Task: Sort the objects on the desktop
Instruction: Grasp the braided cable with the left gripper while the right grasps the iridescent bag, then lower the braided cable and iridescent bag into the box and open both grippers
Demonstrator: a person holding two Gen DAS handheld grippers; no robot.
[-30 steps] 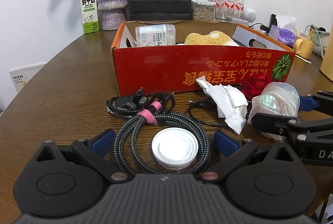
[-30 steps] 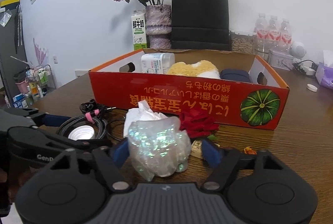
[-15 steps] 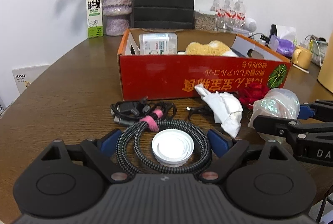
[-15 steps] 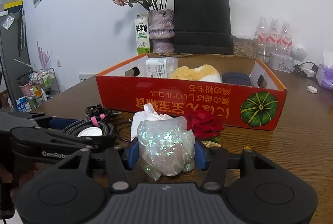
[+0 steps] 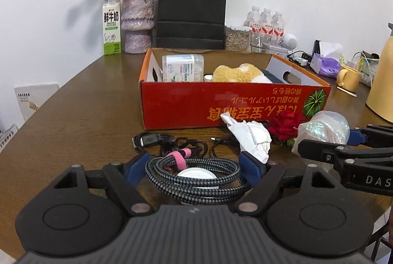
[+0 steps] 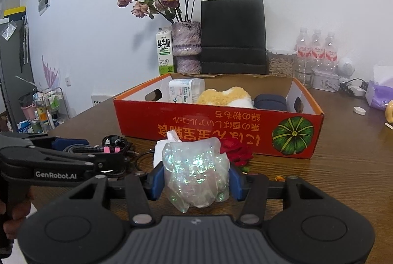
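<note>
Braided black-and-grey cable (image 5: 196, 180), coiled into a ring and tied with a pink strap, sits between the fingers of your left gripper (image 5: 195, 169), whose jaws have just been closing around it; both blue pads (image 5: 250, 167) now appear to touch the coil's outer edge, with a white round lid (image 5: 195, 174) lying inside the ring. Your right gripper (image 6: 195, 180) is clenched on a crinkled iridescent plastic bag (image 6: 196, 174), the pads pressing in on both its sides. Both things are at the near edge of the wooden table (image 5: 81, 121), in front of the red cardboard box (image 5: 233, 104) that already holds a white container, a yellow plush item and a dark pouch. I judge the coil to be light but springy: squeezed across its width it may bow or slip loops, so the strapped section is the firmer place to hold. The bag looks very light, soft and slippery, likely to crumple and slide, so hold it across its fullest middle, as you do. From the left wrist you see the coil, the lid, a tangle of thin black wires beyond it, and a crumpled white tissue (image 5: 253, 138) beside a red fabric rose (image 5: 285, 126), with the right gripper only in side view. From the right wrist you see the bag squarely between the pads and the dark pouch inside the box, while the coil is mostly hidden behind the left gripper's arm.
</note>
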